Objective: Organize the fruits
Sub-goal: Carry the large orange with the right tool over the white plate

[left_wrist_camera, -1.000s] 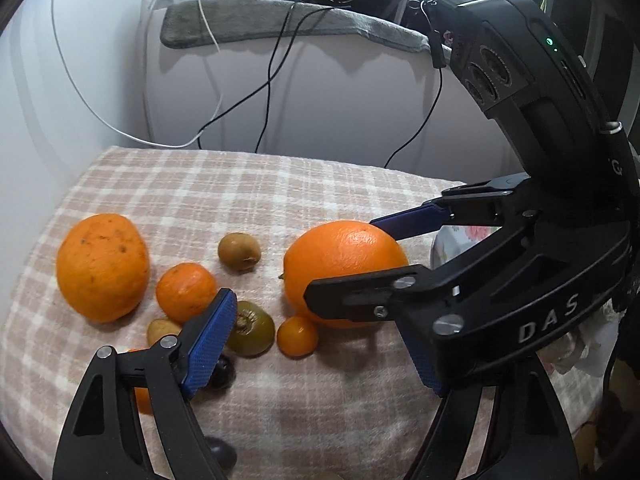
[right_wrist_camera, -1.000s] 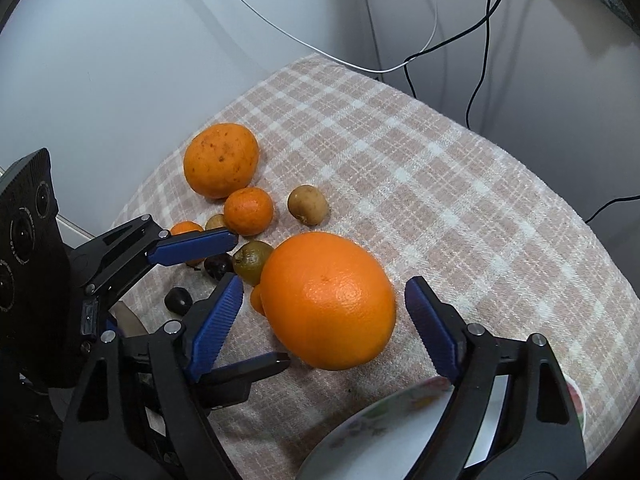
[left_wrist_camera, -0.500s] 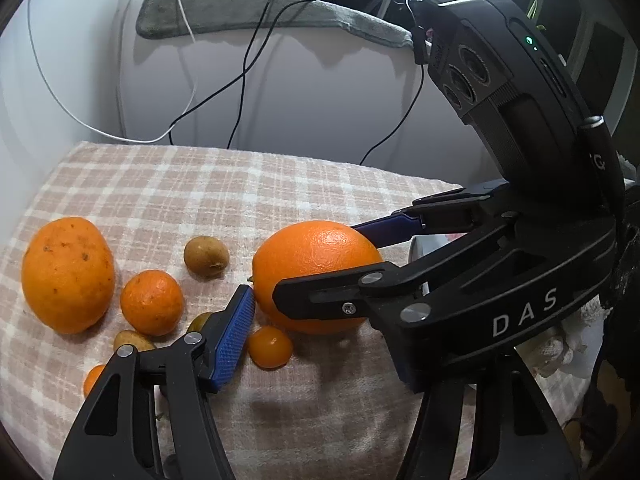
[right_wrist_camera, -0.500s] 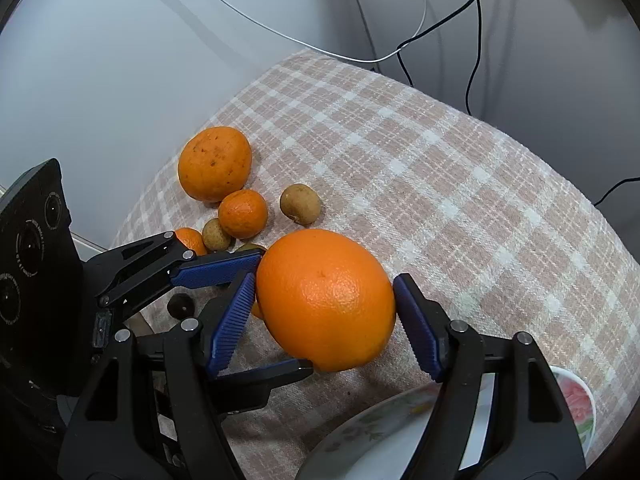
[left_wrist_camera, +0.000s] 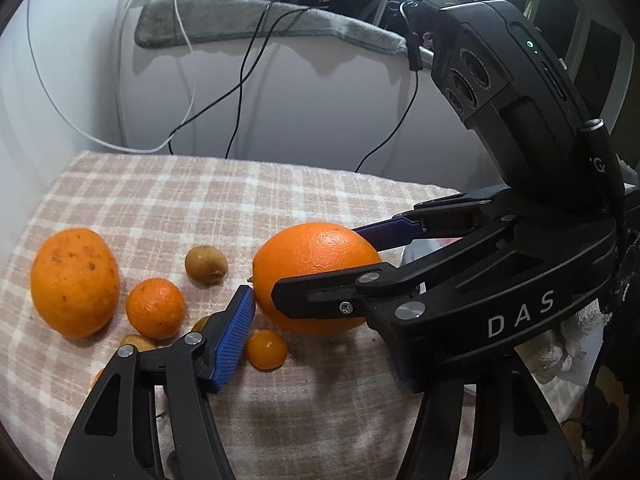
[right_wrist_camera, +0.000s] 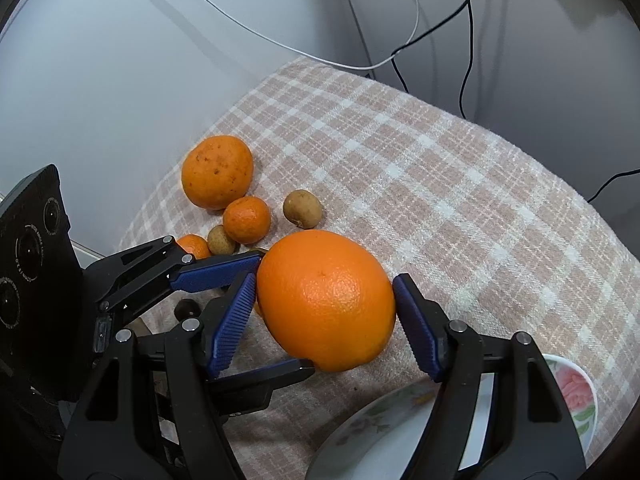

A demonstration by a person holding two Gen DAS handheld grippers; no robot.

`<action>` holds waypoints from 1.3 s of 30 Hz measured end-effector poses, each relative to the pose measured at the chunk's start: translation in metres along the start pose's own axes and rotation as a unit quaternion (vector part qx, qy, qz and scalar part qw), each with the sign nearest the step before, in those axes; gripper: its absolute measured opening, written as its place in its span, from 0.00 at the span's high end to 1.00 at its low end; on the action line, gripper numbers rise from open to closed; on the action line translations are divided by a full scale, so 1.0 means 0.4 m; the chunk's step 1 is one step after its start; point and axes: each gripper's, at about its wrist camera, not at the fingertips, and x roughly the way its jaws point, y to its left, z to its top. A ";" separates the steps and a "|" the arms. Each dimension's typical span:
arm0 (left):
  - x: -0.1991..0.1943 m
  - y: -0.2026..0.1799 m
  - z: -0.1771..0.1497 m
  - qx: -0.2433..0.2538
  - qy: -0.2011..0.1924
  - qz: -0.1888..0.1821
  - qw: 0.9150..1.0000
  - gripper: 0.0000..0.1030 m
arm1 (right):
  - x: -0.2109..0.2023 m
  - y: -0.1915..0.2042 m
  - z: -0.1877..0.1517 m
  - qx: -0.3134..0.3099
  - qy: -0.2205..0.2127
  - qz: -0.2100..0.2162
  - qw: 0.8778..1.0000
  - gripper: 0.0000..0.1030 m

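Your right gripper point(right_wrist_camera: 325, 322) has both blue pads point(right_wrist_camera: 416, 330) pressed against the big orange point(right_wrist_camera: 326, 300), clamped on it over the checked cloth point(right_wrist_camera: 460, 200). Your left gripper point(left_wrist_camera: 320, 344) is spread wide around the same orange from the side; one pad point(left_wrist_camera: 234, 338) sits at its left edge, the other finger is hidden behind the right gripper, so contact is unclear. Just beside the orange: a small kumquat-like fruit point(left_wrist_camera: 266, 349), a mandarin point(left_wrist_camera: 156, 308) and a brown kiwi-like fruit point(left_wrist_camera: 206, 265). Farther left, a speckled large orange point(left_wrist_camera: 75, 282) touching the mandarin. A floral plate point(right_wrist_camera: 380, 436) and bowl point(right_wrist_camera: 576, 392) sit near you, under the right gripper.
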 end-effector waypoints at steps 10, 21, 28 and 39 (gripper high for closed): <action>-0.051 -0.054 0.018 0.020 -0.023 0.000 1.000 0.40 | -0.089 0.026 -0.023 -0.001 -0.029 -0.004 1.000 0.29; -0.084 -0.161 0.001 0.051 -0.023 -0.030 0.998 0.40 | -0.198 0.003 -0.124 0.025 -0.049 -0.022 0.998 0.29; -0.081 -0.225 -0.035 0.063 -0.006 -0.048 0.997 0.40 | -0.228 -0.024 -0.203 0.048 -0.050 -0.030 0.997 0.29; -0.043 -0.277 -0.075 0.066 0.022 -0.065 0.995 0.40 | -0.239 -0.061 -0.284 0.078 -0.047 -0.039 0.995 0.29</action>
